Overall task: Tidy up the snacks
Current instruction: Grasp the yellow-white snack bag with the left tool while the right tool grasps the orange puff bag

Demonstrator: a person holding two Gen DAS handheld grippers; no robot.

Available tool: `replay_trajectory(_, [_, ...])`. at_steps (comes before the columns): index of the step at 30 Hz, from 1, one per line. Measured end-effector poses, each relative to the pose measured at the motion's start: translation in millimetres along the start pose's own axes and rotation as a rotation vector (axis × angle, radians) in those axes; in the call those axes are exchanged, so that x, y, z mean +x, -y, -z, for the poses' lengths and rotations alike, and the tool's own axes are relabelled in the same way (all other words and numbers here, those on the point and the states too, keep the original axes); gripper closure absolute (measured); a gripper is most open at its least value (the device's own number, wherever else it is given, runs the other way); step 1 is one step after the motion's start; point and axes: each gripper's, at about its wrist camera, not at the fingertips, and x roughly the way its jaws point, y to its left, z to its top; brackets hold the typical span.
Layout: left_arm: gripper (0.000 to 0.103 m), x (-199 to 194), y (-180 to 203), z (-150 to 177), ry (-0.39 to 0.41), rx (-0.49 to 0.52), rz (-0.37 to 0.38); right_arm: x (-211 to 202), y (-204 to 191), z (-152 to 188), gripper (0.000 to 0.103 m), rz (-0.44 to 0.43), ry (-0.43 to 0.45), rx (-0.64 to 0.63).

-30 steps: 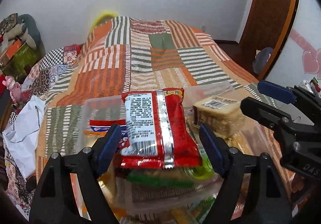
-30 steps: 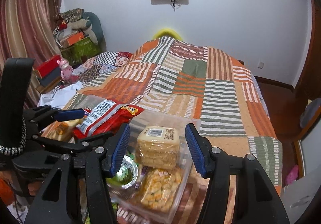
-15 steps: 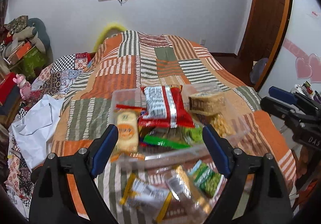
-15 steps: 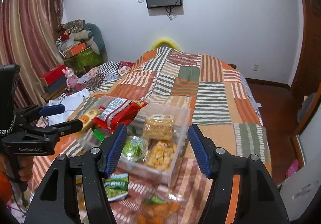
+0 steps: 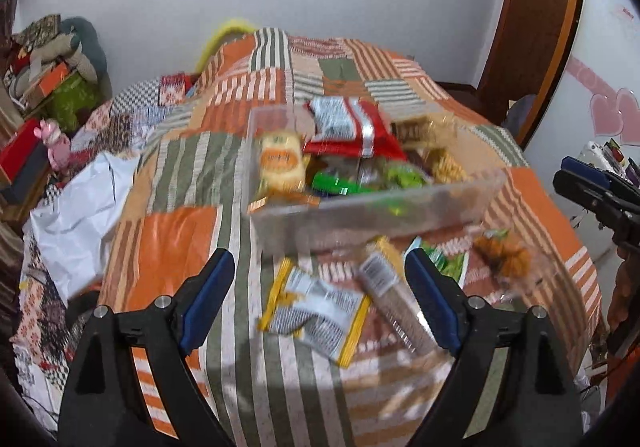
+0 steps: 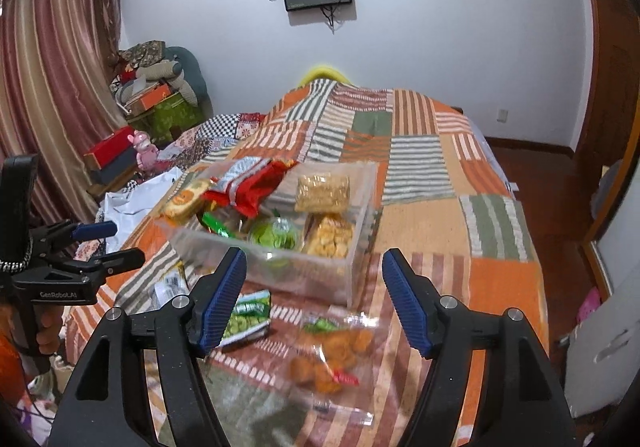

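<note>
While several snacks already fill the clear box (image 6: 352, 267) on the bed (image 6: 500, 279), loose packets lie just before it: a yellow-edged packet (image 5: 316, 311), a green one (image 6: 246, 317) and a bag of orange snacks (image 6: 336, 351). Left tongs (image 5: 320, 299) stand spread and empty; right tongs (image 6: 314, 299) are opening, empty. Next likely comes picking up a loose packet.
</note>
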Motion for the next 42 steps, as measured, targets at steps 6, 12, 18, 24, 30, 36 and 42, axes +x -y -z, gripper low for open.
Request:
replay_trajectory(6, [0.015,21.6,-12.6,21.7,-0.065,-0.037,0.012,6.7,5.7,21.1,0.036,0.026,-0.045,0.004])
replay_trajectory(12, [0.015,45.7,-19.1,37.3,-0.125,-0.056,0.024,20.4,14.2,40.1,0.036,0.038,-0.112,0.024])
replay_trajectory(18, [0.015,61.8,-21.1,44.2,-0.155,-0.061,0.032,30.2,18.0,53.4,0.035,0.015,-0.164,0.056])
replay_trajectory(24, [0.014,70.8,-18.1,46.0,-0.149,-0.042,0.033,33.9,20.1,55.0,0.029,0.003,-0.169,0.073])
replay_trajectory(30, [0.013,76.0,-14.1,48.0,-0.129,-0.046,0.035,43.1,17.9,57.1,0.027,-0.013,-0.202,0.069])
replay_trajectory(36, [0.025,70.5,-9.9,53.6,-0.097,-0.035,0.04,51.1,18.5,59.4,0.027,-0.024,-0.246,0.061])
replay_trajectory(42, [0.043,62.7,-7.8,55.1,-0.081,-0.037,0.067,47.8,18.9,59.7,0.048,-0.029,-0.238,0.06])
